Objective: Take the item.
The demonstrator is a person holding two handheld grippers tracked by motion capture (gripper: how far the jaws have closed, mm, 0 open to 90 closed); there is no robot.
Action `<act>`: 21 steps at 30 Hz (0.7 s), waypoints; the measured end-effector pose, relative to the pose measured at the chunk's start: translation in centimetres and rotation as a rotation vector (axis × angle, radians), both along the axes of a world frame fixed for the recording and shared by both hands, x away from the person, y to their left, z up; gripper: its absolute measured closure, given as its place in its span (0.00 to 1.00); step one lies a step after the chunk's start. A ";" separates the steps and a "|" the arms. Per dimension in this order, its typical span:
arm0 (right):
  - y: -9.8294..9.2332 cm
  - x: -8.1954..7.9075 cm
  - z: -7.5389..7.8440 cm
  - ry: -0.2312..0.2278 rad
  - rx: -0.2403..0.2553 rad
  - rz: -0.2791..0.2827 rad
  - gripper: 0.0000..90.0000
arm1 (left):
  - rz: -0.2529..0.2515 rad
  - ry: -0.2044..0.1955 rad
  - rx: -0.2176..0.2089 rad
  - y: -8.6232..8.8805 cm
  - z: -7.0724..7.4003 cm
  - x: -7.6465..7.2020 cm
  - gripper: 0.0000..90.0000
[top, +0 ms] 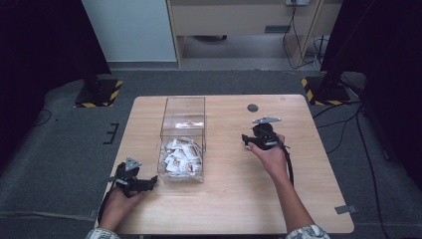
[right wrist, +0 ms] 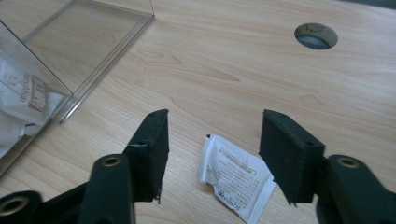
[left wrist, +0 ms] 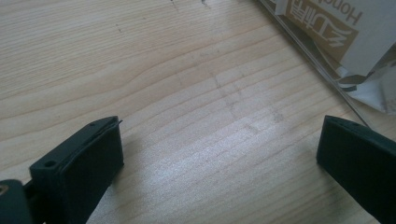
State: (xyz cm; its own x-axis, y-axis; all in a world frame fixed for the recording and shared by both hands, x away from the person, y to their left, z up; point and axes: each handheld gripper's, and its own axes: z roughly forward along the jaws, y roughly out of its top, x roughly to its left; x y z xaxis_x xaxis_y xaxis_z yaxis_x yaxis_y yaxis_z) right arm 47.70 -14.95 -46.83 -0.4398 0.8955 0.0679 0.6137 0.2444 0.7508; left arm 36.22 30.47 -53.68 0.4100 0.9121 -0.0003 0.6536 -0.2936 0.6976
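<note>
- Two black jaws of the right gripper [right wrist: 212,156] stand apart, and one white sachet [right wrist: 235,177] lies flat on the wood between them; the pads do not press on it, so it is free.
- The left gripper [left wrist: 219,154] also stands wide open with nothing between its jaws, over bare wood just beside the near corner of the clear acrylic box [top: 182,139].
- In the high view the right gripper [top: 247,141] sits well to the right of the box, while the left gripper [top: 152,181] rests near the box's front left corner.
- More sachets [top: 181,157], white with brown print, are heaped in the near half of the box; its far half looks empty.
- Judged from this, the work is moving sachets out of the box onto the table: one is out and just set down, and nearly the whole heap is left.
- The wooden table [top: 234,209] is pale, with visible grain and a round cable hole [top: 253,107] near its far edge.
- Around it lies grey carpet [top: 59,149], with two dark stands on bases with yellow-black hazard stripes [top: 115,94] at the far corners, cables [top: 348,124] trailing on the right, and light wooden furniture [top: 239,20] against the back wall.
</note>
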 end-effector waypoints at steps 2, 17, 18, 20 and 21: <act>-0.1 -0.3 0.2 -0.015 0.008 -0.004 0.40 | 0.000 0.000 0.000 0.0 0.0 0.0 0.00; -1.5 -3.6 1.3 -0.059 0.013 -0.025 0.05 | 0.000 0.000 0.000 0.0 0.0 0.0 0.00; -1.6 -3.8 1.3 -0.059 0.015 -0.022 0.05 | 0.000 0.000 0.000 0.0 0.0 0.0 0.00; -1.7 -4.3 1.0 -0.056 0.017 -0.014 0.05 | 0.000 0.000 0.000 0.0 0.0 0.0 0.00; -1.8 -4.4 0.9 -0.052 0.014 -0.012 0.05 | 0.000 0.000 0.000 0.0 0.0 0.0 0.00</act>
State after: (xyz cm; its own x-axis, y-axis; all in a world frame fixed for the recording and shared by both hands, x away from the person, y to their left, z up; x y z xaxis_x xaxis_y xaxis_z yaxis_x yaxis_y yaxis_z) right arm 43.31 -16.72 -45.95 -0.4327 0.8997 0.0575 0.5764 0.2271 0.7849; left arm 36.22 30.47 -53.68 0.4099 0.9121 -0.0002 0.6535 -0.2935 0.6977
